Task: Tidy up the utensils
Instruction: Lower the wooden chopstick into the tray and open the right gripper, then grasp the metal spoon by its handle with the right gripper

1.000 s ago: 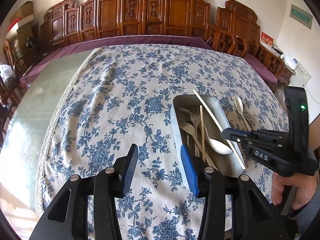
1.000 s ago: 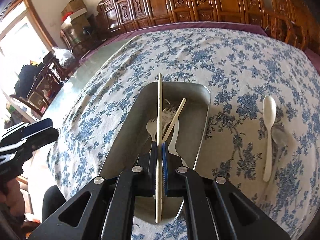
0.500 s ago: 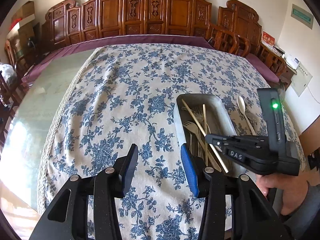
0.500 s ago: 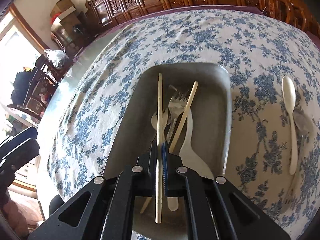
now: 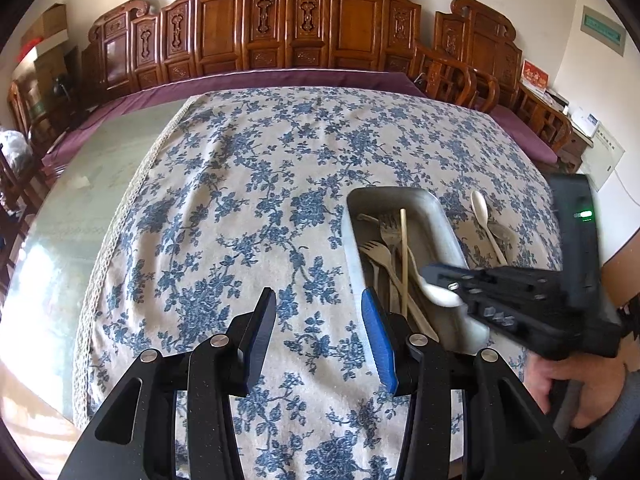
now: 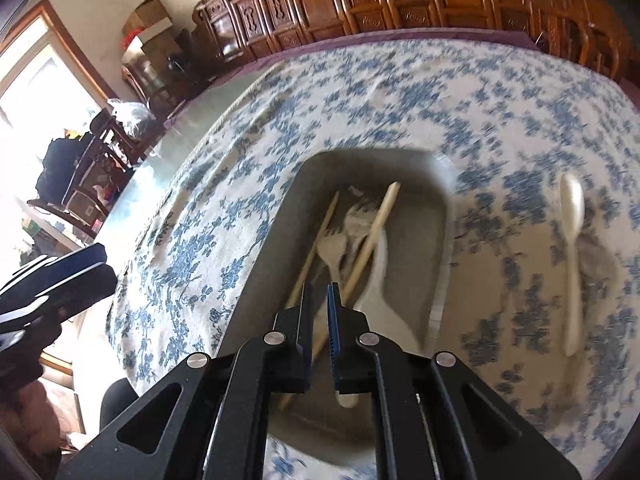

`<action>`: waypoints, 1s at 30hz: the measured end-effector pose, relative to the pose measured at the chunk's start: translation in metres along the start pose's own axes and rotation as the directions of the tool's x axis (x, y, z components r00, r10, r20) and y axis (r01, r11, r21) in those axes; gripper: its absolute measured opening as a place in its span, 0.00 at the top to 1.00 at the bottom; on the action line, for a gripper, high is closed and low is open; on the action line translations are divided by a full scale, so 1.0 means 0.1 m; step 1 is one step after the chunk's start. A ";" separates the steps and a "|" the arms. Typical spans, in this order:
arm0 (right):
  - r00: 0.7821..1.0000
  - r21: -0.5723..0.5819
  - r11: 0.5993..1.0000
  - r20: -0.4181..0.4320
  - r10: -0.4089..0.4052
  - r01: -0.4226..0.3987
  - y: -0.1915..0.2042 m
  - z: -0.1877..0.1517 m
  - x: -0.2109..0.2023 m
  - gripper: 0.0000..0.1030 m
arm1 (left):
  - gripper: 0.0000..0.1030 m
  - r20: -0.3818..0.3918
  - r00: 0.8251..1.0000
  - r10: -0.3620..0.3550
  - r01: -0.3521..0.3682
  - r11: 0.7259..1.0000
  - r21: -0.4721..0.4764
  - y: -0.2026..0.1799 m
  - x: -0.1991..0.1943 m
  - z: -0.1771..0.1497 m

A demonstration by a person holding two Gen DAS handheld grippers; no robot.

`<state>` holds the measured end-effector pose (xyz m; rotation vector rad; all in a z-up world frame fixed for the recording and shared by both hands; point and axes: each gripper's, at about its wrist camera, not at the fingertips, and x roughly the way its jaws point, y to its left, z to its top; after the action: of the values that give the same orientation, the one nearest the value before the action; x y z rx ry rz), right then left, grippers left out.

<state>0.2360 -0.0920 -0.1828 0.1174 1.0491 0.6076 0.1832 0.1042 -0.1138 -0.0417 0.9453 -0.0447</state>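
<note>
On floral tablecloth [image 5: 248, 184], metal tray [image 5: 444, 216].

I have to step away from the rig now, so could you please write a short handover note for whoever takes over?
Right gripper: over the metal tray, jaws just opened a crack, nothing between them; its chopstick now lies in the tray.
Left gripper: open, empty, above the tablecloth beside the tray.
In the tray: two chopsticks, forks, a white spoon.
Left: the white spoon and a grey utensil beside it, on the cloth right of the tray.
</note>
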 end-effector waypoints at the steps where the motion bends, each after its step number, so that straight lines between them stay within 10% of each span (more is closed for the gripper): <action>1: 1.000 -0.009 1.000 0.016 -0.006 0.006 -0.03 0.00 -0.08 0.90 | 0.59 0.000 1.000 -0.002 0.002 1.000 0.001 -0.02 0.00 0.00; 15: 0.968 -0.013 0.977 0.134 -0.210 0.214 -0.97 -0.08 -0.91 0.81 | 0.52 0.011 0.999 -0.034 0.033 0.998 0.049 -0.48 0.08 0.15; 19: 0.961 0.033 0.970 0.129 -0.244 0.241 -1.24 -0.12 -0.93 0.77 | 0.28 0.020 0.999 -0.037 0.035 0.997 0.065 -0.61 0.12 0.19; 27: 0.961 0.067 0.963 0.080 -0.266 0.261 -1.50 -0.27 -0.75 0.67 | 0.25 -0.031 0.997 -0.069 0.071 0.994 0.081 -0.82 0.36 0.22; 30: 0.961 0.069 0.962 0.055 -0.269 0.266 -1.58 -0.30 -0.64 0.67 | 0.09 -0.025 0.997 -0.072 0.074 0.993 0.087 -0.89 0.42 0.23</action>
<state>0.2535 -0.2621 -0.2070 0.0468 1.0011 0.3243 0.2251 0.0133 -0.1291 0.0059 0.9627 -0.1546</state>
